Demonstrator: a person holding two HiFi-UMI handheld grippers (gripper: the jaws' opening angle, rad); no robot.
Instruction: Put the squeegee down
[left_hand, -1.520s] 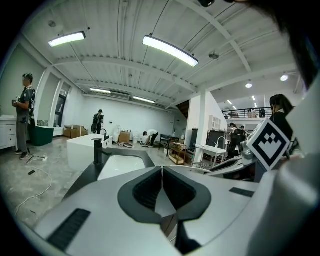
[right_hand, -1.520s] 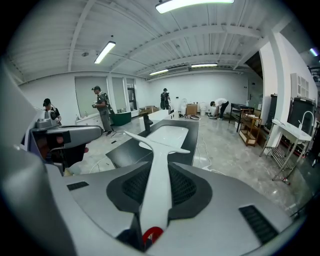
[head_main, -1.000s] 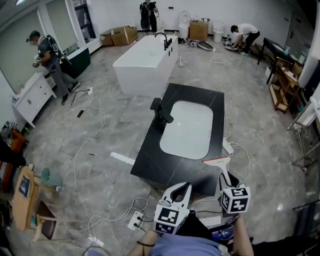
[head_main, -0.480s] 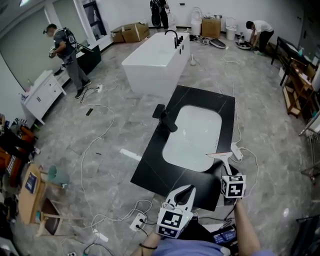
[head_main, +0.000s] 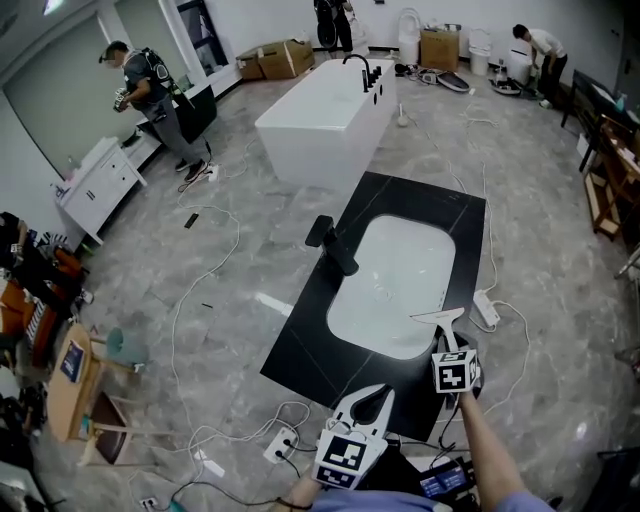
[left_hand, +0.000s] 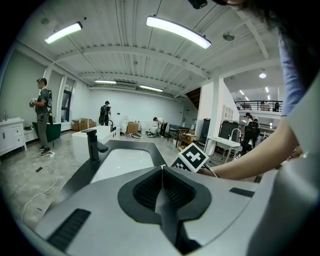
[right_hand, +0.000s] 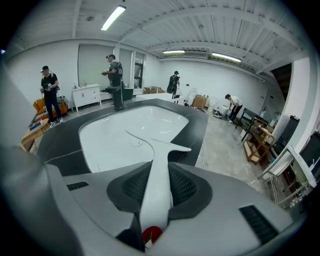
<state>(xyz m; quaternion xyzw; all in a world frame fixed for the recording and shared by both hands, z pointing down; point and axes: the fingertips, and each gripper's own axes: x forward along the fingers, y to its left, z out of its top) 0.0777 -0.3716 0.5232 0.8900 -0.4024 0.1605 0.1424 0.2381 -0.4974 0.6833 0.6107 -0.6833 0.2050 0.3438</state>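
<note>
A white squeegee (head_main: 440, 322) is held by its handle in my right gripper (head_main: 447, 345), which is shut on it. Its blade hangs over the near right corner of the white sink basin (head_main: 390, 285) in the black countertop (head_main: 310, 335). In the right gripper view the squeegee (right_hand: 159, 150) runs out between the pads, with its blade above the basin (right_hand: 115, 135). My left gripper (head_main: 377, 395) is shut and empty, low in front of the counter's near edge. In the left gripper view its jaws (left_hand: 161, 169) meet with nothing between them.
A black faucet (head_main: 331, 245) stands on the counter's left side. A white bathtub (head_main: 322, 120) lies beyond. Cables and a power strip (head_main: 486, 308) lie on the grey floor. A wooden stool (head_main: 72, 388) stands at the left. Several people work at the room's edges.
My right gripper has moved forward and down with the squeegee, from beside the counter's near right edge to over the basin's corner. The left gripper has shifted slightly forward.
</note>
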